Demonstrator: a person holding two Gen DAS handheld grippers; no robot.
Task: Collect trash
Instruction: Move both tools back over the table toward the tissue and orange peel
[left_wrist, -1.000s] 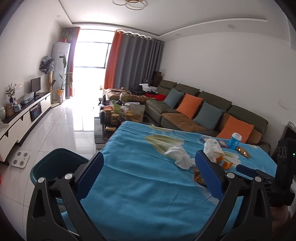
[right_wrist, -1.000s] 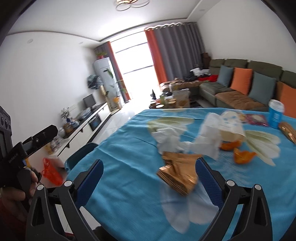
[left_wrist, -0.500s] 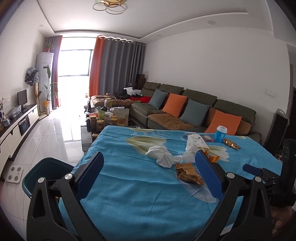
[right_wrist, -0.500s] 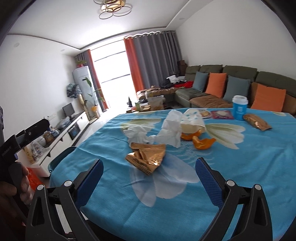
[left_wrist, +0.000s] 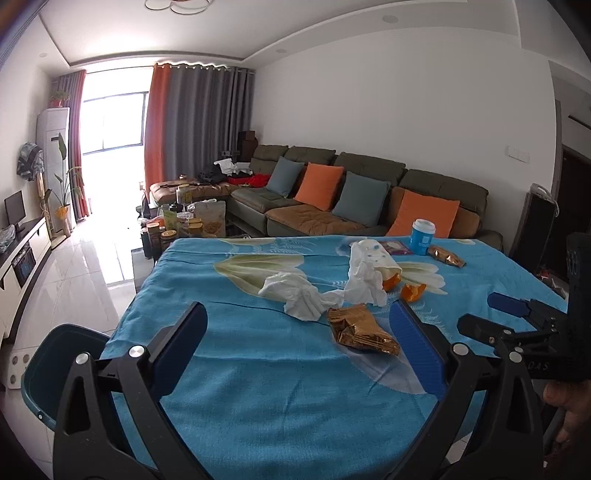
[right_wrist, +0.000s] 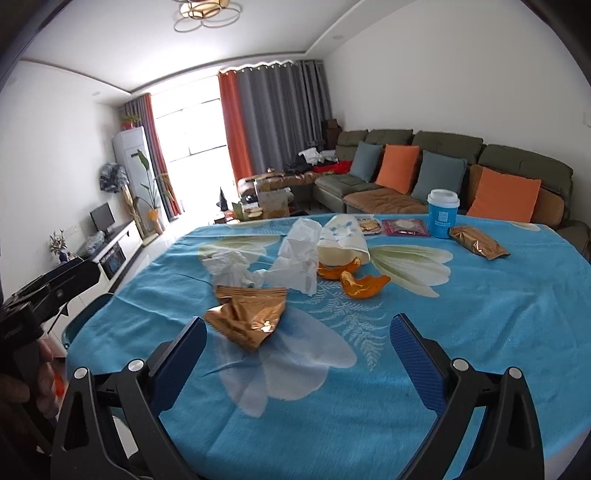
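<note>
Trash lies on a blue floral tablecloth: a crumpled gold wrapper, white tissues, orange peels, a white paper bag, a second gold wrapper and a blue cup. My right gripper is open and empty, just short of the near gold wrapper. My left gripper is open and empty over the table's near edge. A dark teal bin stands at the table's left.
A grey-green sofa with orange and blue cushions runs along the far wall. A low coffee table with jars and bags stands beyond the table. A white TV cabinet lines the left wall. Flat snack packets lie near the cup.
Both grippers have drawn back and turned right, so the table and its trash now sit centred in both views. Both stay open and empty.
</note>
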